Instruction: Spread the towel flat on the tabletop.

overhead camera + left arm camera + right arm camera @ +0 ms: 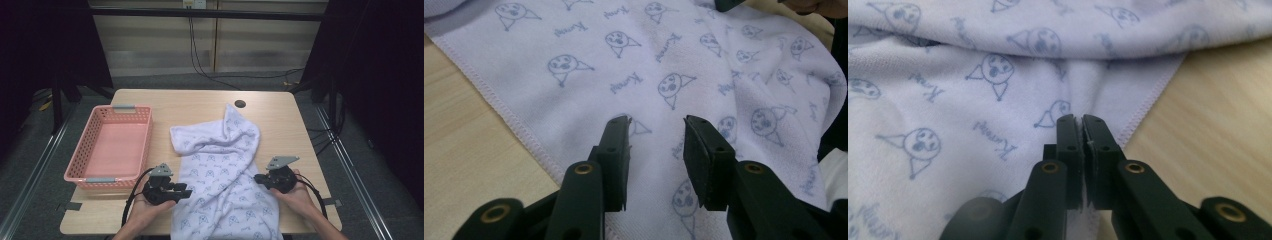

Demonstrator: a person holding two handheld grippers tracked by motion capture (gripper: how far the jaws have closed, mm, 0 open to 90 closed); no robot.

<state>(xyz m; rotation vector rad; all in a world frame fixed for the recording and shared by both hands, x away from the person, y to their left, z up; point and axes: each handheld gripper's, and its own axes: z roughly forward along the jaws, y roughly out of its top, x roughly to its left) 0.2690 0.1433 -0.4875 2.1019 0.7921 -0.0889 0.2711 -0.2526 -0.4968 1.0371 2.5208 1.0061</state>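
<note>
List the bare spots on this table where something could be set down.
Free: the light wooden table along its far edge behind the white printed towel, the strip between the towel and the pink plastic basket, and the basket's own floor. Crowded: the near middle, where the towel lies, with the left gripper and the right gripper at its two sides.

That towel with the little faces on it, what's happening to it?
A person is working on the white towel spread on the wooden table, with a gripper in each hand. The right gripper is pinched shut on the towel near its stitched edge. The left gripper sits over the towel's other side with its jaws apart, nothing pinched yet. A pink basket waits empty beside the towel.
</note>
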